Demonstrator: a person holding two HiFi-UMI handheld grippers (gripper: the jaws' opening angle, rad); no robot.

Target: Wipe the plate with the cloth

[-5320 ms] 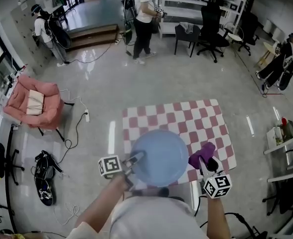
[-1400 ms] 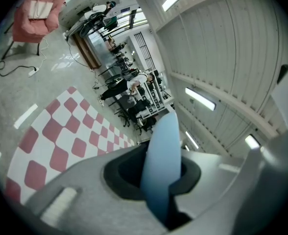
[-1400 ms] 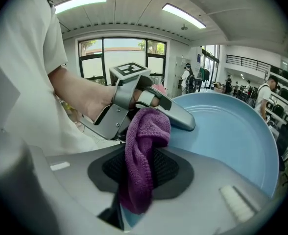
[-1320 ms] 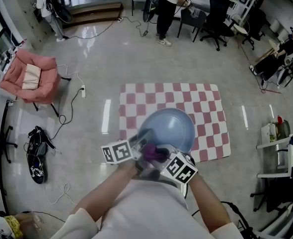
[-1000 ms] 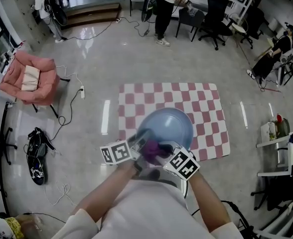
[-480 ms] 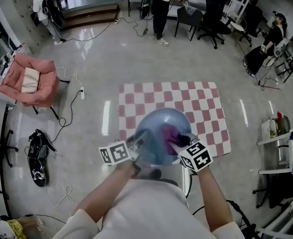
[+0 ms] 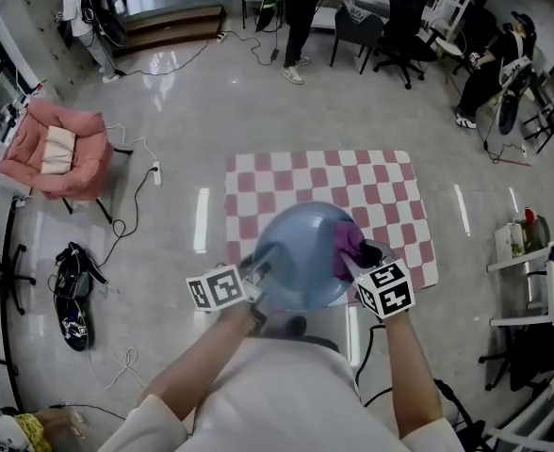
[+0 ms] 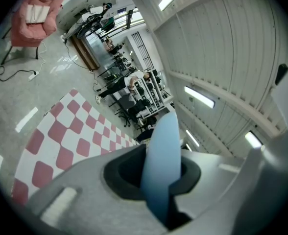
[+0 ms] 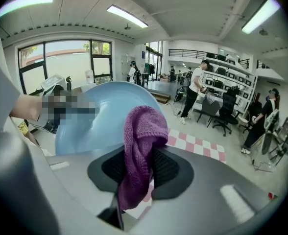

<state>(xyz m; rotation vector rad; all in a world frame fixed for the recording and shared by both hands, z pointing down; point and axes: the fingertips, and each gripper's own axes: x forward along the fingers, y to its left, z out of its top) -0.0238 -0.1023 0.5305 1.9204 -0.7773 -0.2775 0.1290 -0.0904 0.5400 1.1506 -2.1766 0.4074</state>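
A pale blue plate [image 7: 301, 255] is held up in front of me over the floor. My left gripper [image 7: 255, 277] is shut on its left rim; in the left gripper view the plate [image 8: 161, 165] shows edge-on between the jaws. My right gripper [image 7: 354, 260] is shut on a purple knitted cloth [image 7: 346, 248], which lies against the plate's right side. In the right gripper view the cloth [image 9: 139, 151] hangs from the jaws in front of the plate [image 9: 97, 119].
A red-and-white checkered mat [image 7: 371, 201] lies on the grey floor below. A pink armchair [image 7: 53, 153] stands at the left, a cable and bag [image 7: 70, 295] nearby. People [image 7: 301, 8] and office chairs [image 7: 399, 26] are at the far end; a shelf [image 7: 531, 271] is at the right.
Five seconds ago the cloth was held off the plate's right edge. It then went to the plate's lower left and has since swept across to its right side; the left gripper stayed put.
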